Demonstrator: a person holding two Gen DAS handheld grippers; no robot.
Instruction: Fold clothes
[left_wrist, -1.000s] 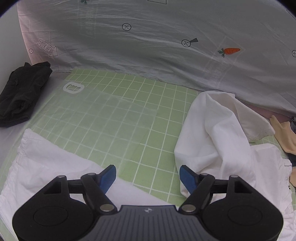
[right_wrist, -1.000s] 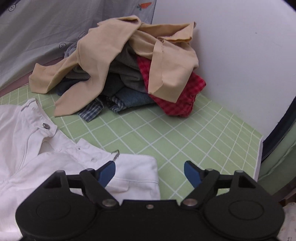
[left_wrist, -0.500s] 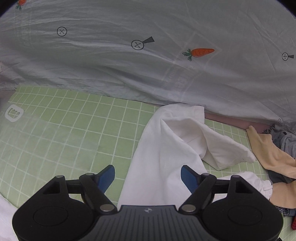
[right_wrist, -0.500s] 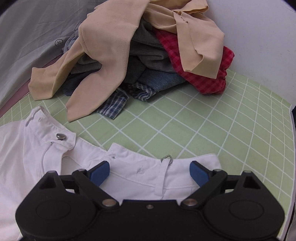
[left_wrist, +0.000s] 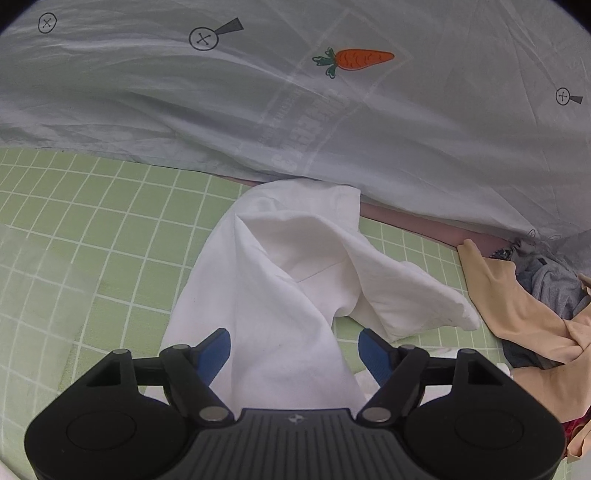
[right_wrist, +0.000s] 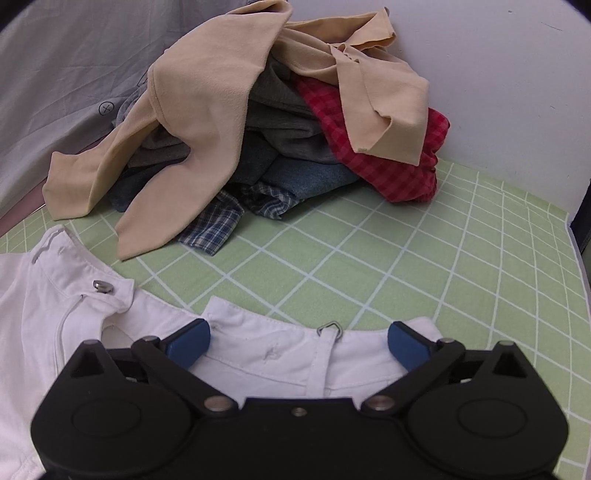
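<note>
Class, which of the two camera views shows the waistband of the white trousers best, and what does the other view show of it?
The right wrist view: the waistband lies close, with its metal button and hook clear. The left wrist view shows only a crumpled trouser leg, no waistband.

my white trousers (right_wrist: 55, 325) lie unfolded on the green grid mat (right_wrist: 369, 266), waistband (right_wrist: 295, 347) nearest me with its metal button (right_wrist: 101, 285) undone and a small wire hook (right_wrist: 330, 326) at the edge. one leg (left_wrist: 280, 280) stretches away, twisted and crumpled, its hem (left_wrist: 436, 310) flopped over to the right.
</note>
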